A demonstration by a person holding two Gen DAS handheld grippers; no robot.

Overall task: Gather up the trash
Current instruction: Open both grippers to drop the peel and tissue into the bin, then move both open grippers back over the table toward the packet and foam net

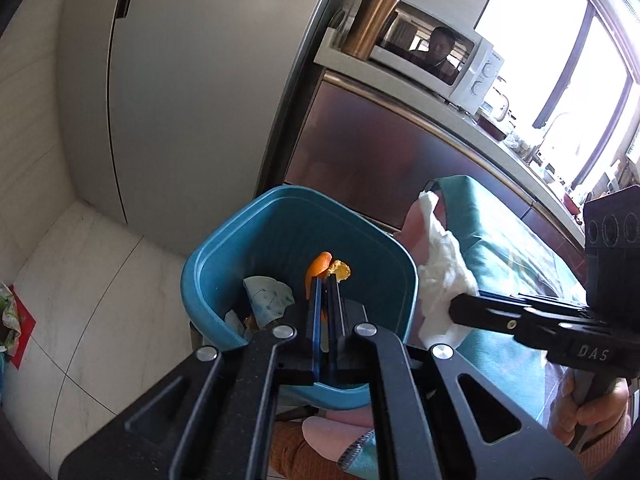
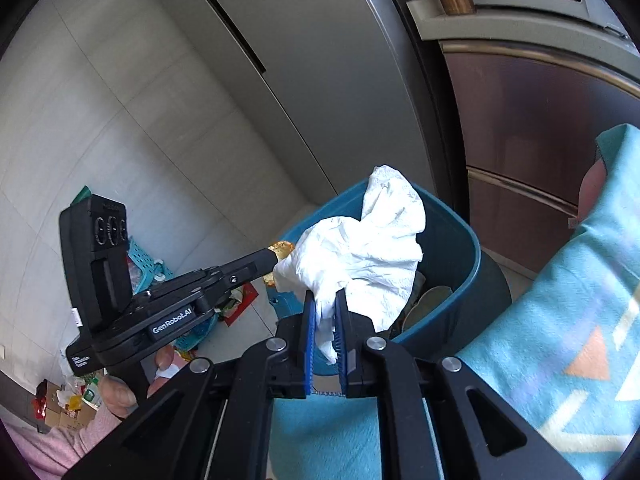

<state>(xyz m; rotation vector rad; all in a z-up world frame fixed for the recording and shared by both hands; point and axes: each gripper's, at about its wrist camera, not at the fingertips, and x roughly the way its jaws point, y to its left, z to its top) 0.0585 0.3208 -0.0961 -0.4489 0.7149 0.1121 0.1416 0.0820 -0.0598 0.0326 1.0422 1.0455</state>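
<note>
A blue trash bin (image 1: 224, 248) stands on the floor with paper scraps (image 1: 266, 298) inside; it also shows in the right wrist view (image 2: 452, 248). My left gripper (image 1: 326, 276) is shut on an orange peel (image 1: 320, 264) and holds it over the bin's opening; the peel also shows in the right wrist view (image 2: 281, 249). My right gripper (image 2: 325, 300) is shut on a crumpled white tissue (image 2: 368, 240) just above the bin's near rim. In the left wrist view the tissue (image 1: 444, 276) hangs at the bin's right edge.
A grey fridge (image 1: 180, 80) stands behind the bin. A counter with a microwave (image 1: 440, 60) and a copper tumbler (image 1: 374, 20) runs along the right. A teal patterned cloth (image 2: 560, 340) covers the table at right. Bags and litter (image 2: 72, 396) lie on the floor at left.
</note>
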